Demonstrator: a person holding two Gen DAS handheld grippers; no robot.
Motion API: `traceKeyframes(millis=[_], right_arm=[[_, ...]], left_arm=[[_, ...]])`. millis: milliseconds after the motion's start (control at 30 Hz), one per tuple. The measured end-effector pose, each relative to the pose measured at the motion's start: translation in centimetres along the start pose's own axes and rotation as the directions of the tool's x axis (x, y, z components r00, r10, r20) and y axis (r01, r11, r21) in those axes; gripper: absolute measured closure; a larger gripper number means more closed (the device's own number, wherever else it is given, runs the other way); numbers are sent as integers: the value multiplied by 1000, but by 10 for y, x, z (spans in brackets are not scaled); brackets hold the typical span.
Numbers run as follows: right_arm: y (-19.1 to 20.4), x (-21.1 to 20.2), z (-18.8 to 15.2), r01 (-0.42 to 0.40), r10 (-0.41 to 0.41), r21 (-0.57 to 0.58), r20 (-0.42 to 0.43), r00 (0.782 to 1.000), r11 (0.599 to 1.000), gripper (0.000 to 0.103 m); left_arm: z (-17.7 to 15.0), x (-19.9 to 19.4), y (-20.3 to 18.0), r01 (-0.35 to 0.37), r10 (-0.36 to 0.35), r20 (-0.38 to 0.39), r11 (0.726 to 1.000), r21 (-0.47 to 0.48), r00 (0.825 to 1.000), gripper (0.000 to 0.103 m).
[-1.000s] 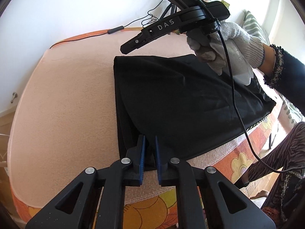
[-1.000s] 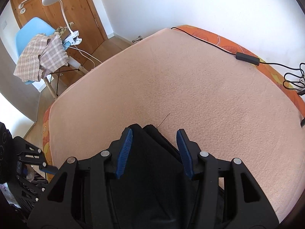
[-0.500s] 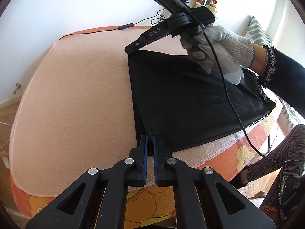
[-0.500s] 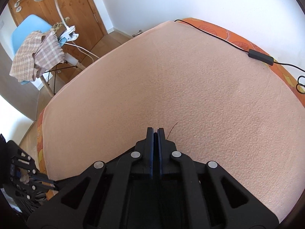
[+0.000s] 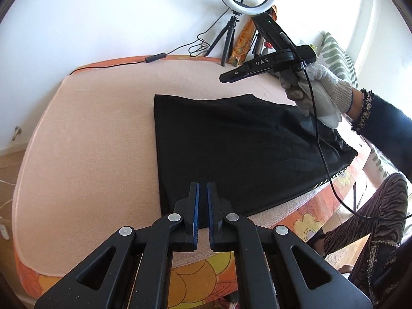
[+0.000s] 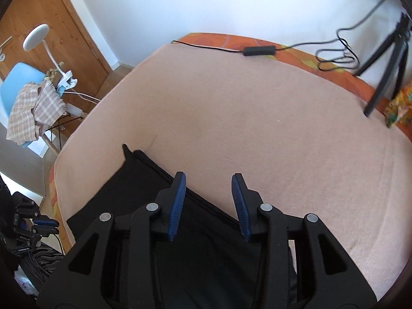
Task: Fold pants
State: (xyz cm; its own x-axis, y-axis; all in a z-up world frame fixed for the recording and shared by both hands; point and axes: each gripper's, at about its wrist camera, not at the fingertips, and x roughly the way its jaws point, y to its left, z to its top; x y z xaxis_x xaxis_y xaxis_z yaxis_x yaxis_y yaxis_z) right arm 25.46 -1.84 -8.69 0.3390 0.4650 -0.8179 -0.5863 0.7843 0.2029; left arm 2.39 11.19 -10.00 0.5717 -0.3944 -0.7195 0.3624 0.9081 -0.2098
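The black pants lie folded flat on the pink blanket, near its front edge. My left gripper hangs just above the pants' near edge, its jaws a narrow slit apart with nothing between them. My right gripper is open and empty above the far edge of the pants. In the left wrist view the right gripper is lifted above the pants' far right corner, held by a gloved hand.
A ring light on a tripod and a cable with a switch box stand at the bed's far edge. A blue chair with a checked cloth, a clip lamp and a wooden door lie beyond the bed's left side.
My right gripper opened and lifted up and away from the pants' far edge. My left gripper let go of the near corner, which now lies flat, and drew back slightly.
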Motion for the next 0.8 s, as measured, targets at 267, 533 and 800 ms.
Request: traceKeyframes(millis=[267, 533, 800], right_arm=[[-54, 2, -34, 38, -29, 126, -69, 997, 991, 43], [-35, -4, -44, 17, -14, 61, -42, 999, 998, 94], [-43, -6, -37, 92, -90, 63, -35, 995, 994, 91]], left_arm=[[-5, 25, 0, -5, 7, -102, 1000, 27, 995, 99], [-12, 32, 9, 13, -15, -131, 1000, -16, 991, 99], [-16, 23, 11, -9, 5, -116, 999, -32, 993, 98]])
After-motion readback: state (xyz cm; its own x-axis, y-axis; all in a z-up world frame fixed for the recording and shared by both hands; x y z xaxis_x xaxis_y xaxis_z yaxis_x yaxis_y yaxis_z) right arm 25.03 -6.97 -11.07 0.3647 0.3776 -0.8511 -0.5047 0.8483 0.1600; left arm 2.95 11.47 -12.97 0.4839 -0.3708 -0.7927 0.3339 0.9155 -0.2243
